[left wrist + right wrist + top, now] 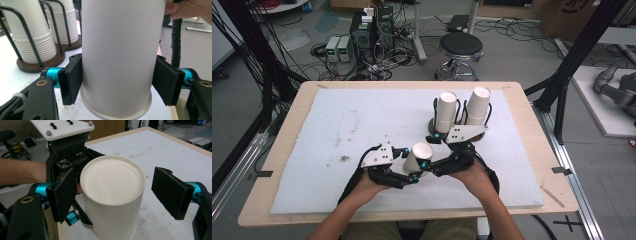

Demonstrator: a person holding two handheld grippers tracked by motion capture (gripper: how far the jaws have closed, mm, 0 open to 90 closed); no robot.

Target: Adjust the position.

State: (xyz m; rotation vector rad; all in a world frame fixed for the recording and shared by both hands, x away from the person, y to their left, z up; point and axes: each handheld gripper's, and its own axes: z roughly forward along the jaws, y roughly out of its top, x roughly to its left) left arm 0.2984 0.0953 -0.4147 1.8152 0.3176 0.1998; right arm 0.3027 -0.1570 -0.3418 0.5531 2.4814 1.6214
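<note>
White paper cup [419, 156], tall, plain, upside down with its flat base uppermost and its rolled rim lowest; found at the near middle of the table, between the two hand-held grippers, over the white foam mat [342, 135] that covers the light wooden tabletop [537, 150]. Left gripper [408, 164], black with blue fittings and a grey three-cornered plate: its black pads [71, 77] press on both sides of the cup's wall just above the rim, so it grips the cup. Right gripper [428, 152], same make: its jaws stand spread on either side of the cup's upper end; the far pad [171, 192] is plainly clear of the wall, the near pad close beside it, so it holds nothing. Cup holder [432, 125], dark round wooden base with black wire uprights, at the far right of the mat, well apart from the held cup; it carries two stacks of white paper cups [446, 111], both upside down and leaning slightly. A black round stool [460, 46] stands on the floor beyond the table.
</note>
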